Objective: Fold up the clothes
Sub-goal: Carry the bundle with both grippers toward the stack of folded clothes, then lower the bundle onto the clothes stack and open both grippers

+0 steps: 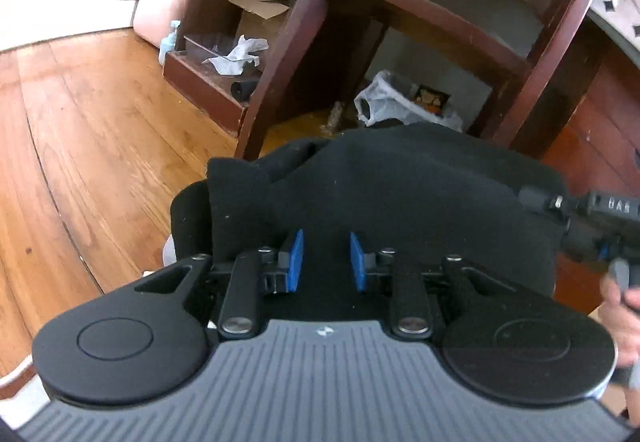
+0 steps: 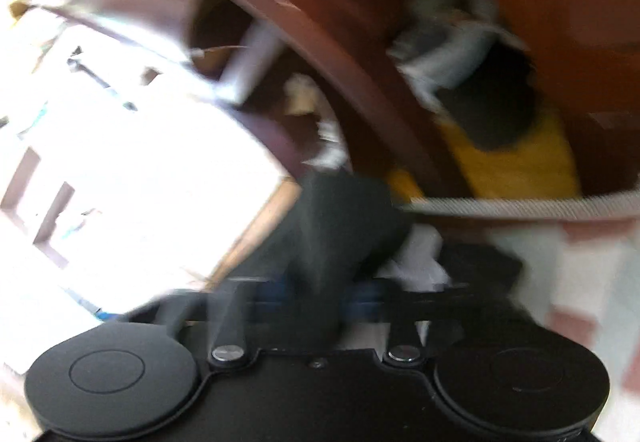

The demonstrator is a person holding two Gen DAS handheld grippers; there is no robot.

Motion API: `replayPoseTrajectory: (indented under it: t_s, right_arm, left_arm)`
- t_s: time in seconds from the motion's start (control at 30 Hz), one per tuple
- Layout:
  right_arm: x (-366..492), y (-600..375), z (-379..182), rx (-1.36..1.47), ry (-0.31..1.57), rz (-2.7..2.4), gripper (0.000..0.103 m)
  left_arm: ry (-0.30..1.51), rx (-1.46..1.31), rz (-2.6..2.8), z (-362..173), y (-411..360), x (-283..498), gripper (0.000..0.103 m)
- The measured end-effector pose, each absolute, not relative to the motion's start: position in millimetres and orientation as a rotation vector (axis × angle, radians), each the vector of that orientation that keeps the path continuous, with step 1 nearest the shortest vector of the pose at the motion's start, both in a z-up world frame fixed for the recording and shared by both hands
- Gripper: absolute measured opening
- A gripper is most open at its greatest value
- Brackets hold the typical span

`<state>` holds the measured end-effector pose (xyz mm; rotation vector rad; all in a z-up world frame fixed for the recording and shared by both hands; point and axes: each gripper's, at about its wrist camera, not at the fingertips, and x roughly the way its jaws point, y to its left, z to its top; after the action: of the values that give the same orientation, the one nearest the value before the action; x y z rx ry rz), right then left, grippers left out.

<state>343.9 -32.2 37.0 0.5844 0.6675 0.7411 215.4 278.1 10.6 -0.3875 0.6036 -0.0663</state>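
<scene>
Fingers of the left gripper, blue-padded, are standing a narrow gap apart with the black garment bunched between and under them. Whether the pads are actually pinching cloth I cannot tell; it looks more like resting on it.

The garment is hanging raised over the wooden floor, in front of a dark red chair, likely being held up so it drapes flat for a fold.

Right gripper view is heavily blurred. Its fingers are nearly closed, and a fold of the black garment is running up from between them, so it seems to be gripping an edge, probably the far end, to stretch the cloth between both hands.

A person's hand is showing at the right edge, holding the other tool's handle. Clutter under the chair is staying clear of the cloth.
</scene>
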Motion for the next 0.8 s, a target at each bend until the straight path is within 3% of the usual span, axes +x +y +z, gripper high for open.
replayPoseTrajectory:
  t_s: [0.13,0.17,0.2,0.23,0.27,0.3,0.33,0.43,0.53,0.63,0.73,0.8]
  right_arm:
    - [323,-28,55,0.284,0.436,0.795,0.009]
    - [324,-26,46,0.235,0.449,0.744,0.009]
    - [324,-24,36,0.189,0.467,0.690,0.017]
    - [326,-23,24,0.146,0.476,0.619,0.036]
    - [324,-26,15,0.135,0.459,0.556,0.049]
    - [322,-30,6,0.126,0.440,0.494,0.073]
    - [321,-36,4,0.145,0.437,0.443,0.083]
    - [312,-67,9,0.332,0.467,0.378,0.078]
    - [281,-76,29,0.339,0.369,0.378,0.075]
    - [247,-53,50,0.189,0.247,0.574,0.075]
    - [224,-12,54,-0.009,0.183,0.813,0.075]
    - [219,17,44,-0.117,0.193,0.880,0.072]
  left_arm:
    - [0.607,-0.304,-0.085,16,266,208,0.025]
    - [0.608,-0.286,-0.085,18,261,208,0.025]
    - [0.609,-0.268,-0.085,20,256,209,0.025]
    - [0.610,-0.249,-0.085,21,251,209,0.025]
    - [0.611,-0.234,-0.085,23,246,209,0.025]
    - [0.604,-0.244,-0.086,25,245,206,0.025]
    - [0.597,-0.255,-0.087,27,244,203,0.025]
    - [0.552,-0.304,-0.114,31,251,188,0.026]
    - [0.496,-0.309,-0.138,41,252,175,0.029]
    - [0.426,-0.290,-0.126,49,250,175,0.030]
    - [0.330,-0.319,-0.017,50,258,183,0.038]
    - [0.397,-0.358,0.000,40,268,205,0.038]
